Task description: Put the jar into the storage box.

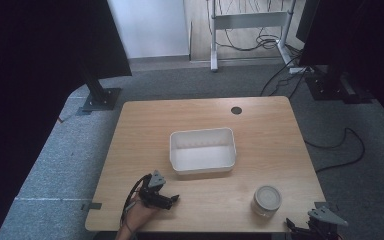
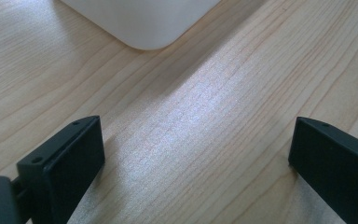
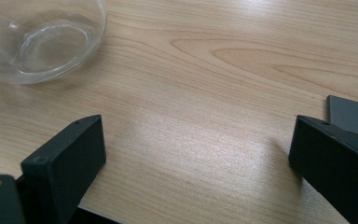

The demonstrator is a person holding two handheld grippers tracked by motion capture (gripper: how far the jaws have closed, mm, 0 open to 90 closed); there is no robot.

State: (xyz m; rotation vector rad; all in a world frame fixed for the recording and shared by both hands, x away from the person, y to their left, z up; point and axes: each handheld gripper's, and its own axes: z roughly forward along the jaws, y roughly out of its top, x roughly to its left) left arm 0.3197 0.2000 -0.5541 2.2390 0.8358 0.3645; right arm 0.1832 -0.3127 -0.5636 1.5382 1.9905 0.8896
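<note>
A white rectangular tray (image 1: 202, 150) sits empty in the middle of the wooden table (image 1: 265, 130). Its rounded corner (image 2: 144, 23) lies just beyond my left gripper (image 2: 196, 140), which is open with bare wood between its jaws. In the high view a hand holds the left gripper (image 1: 167, 199) low over the table's front left, in front of the tray. A clear glass jar (image 1: 266, 200) stands at the front right. Its base (image 3: 37, 37) is up and left of my right gripper (image 3: 196, 140), which is open and holds nothing. The right gripper (image 1: 300, 227) sits at the table's front right corner.
A dark round cable hole (image 1: 236, 110) is near the table's far edge. Grey brackets (image 1: 325, 205) mark the front corners. Beyond the table are carpet, black stand bases (image 1: 100, 97), loose cables (image 1: 340, 145) and a white desk frame (image 1: 250, 20).
</note>
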